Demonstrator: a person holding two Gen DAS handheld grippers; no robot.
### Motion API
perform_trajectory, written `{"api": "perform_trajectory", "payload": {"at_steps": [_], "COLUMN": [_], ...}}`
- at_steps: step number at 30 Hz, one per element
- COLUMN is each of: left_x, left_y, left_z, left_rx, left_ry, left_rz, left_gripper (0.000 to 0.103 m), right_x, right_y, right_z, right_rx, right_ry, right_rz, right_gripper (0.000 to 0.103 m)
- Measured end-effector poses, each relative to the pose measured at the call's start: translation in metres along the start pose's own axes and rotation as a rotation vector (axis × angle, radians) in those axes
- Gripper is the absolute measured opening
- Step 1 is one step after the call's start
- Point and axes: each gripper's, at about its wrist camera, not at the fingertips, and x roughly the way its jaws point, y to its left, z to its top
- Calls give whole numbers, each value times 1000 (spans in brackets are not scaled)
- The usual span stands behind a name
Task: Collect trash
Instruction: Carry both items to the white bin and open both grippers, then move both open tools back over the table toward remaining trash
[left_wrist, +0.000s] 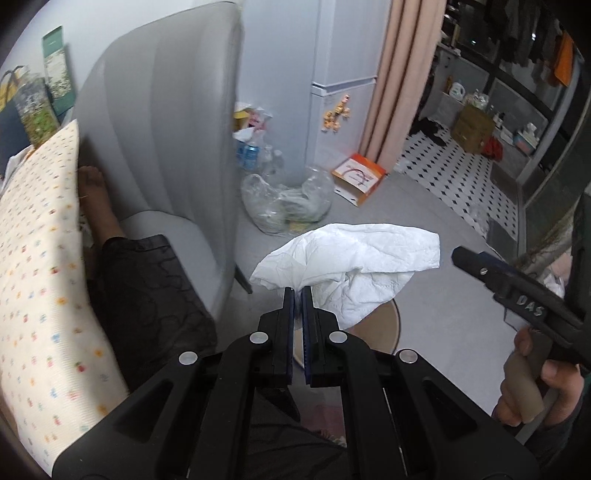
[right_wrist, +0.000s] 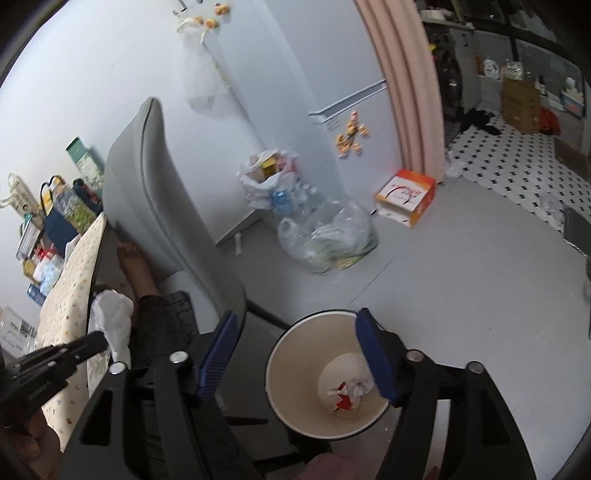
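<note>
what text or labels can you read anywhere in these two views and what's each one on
"DAS": raised letters on the body of the right hand-held gripper, seen from the left wrist view.
Orange and white box on the floor: red print, too blurred to read.
Blue-labelled bottle by the fridge: label unreadable.
Left hand-held gripper, shut on the white tissue: embossed side lettering shows in the right wrist view, too blurred to read.

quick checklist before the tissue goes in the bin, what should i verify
1. Left gripper shut on the white tissue: ok.
2. Tissue hangs free of the grey chair: ok.
3. Trash bin open, with room; only a few scraps at the bottom: ok.
4. Right gripper jaws open and empty: ok.
5. Tissue directly above the bin: cannot tell; the left view hides most of it.
</note>
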Motion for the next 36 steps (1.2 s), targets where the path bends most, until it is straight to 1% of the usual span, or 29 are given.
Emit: {"api": "perform_trajectory", "payload": {"at_steps": [3, 5, 9, 12, 15, 17, 18, 19, 20, 21, 22, 24, 26, 28, 29, 33, 36], "left_x": [8, 16, 32, 43, 51, 54, 56, 56, 54, 50, 47, 43, 35, 23, 16, -13, -31], "left_y": [-11, -21, -33, -42, -49, -48, -46, -44, -41, -39, -38, -36, -25, -14, -8, 15, 35], "left_z": [5, 9, 15, 19, 20, 20, 20, 19, 19, 18, 18, 19, 21, 22, 22, 17, 11], "left_rx": [21, 36, 58, 74, 85, 79, 67, 54, 38, 33, 34, 34, 4, -31, -46, -94, -147], "left_ry": [7, 13, 27, 40, 53, 56, 62, 63, 50, 27, 12, 5, -13, -40, -58, -127, -157], "left_rz": [-19, -29, -22, -31, -56, -69, -89, -104, -116, -111, -105, -95, -86, -78, -76, -61, -60], "left_gripper": [5, 5, 5, 5, 5, 9, 20, 42, 53, 64, 68, 71, 73, 79, 81, 91, 94], "right_x": [-13, -21, -30, -33, -32, -32, -31, -31, -30, -30, -29, -28, -27, -26, -25, -16, -13], "right_y": [-10, -19, -30, -34, -35, -36, -35, -35, -35, -35, -35, -35, -32, -26, -22, 2, 26], "right_z": [7, 11, 17, 18, 18, 17, 17, 17, 16, 16, 15, 15, 15, 15, 14, 8, 1], "right_rx": [7, 19, 44, 52, 53, 54, 54, 53, 52, 51, 54, 57, 52, 39, 30, -16, -61], "right_ry": [-35, -53, -77, -83, -77, -72, -71, -71, -73, -73, -71, -65, -65, -64, -60, -34, -28], "right_rz": [-26, -40, -55, -61, -61, -60, -61, -65, -70, -72, -74, -75, -74, -71, -68, -53, -35], "right_gripper": [77, 77, 78, 78, 80, 82, 83, 84, 85, 86, 86, 86, 89, 91, 92, 93, 95]}}
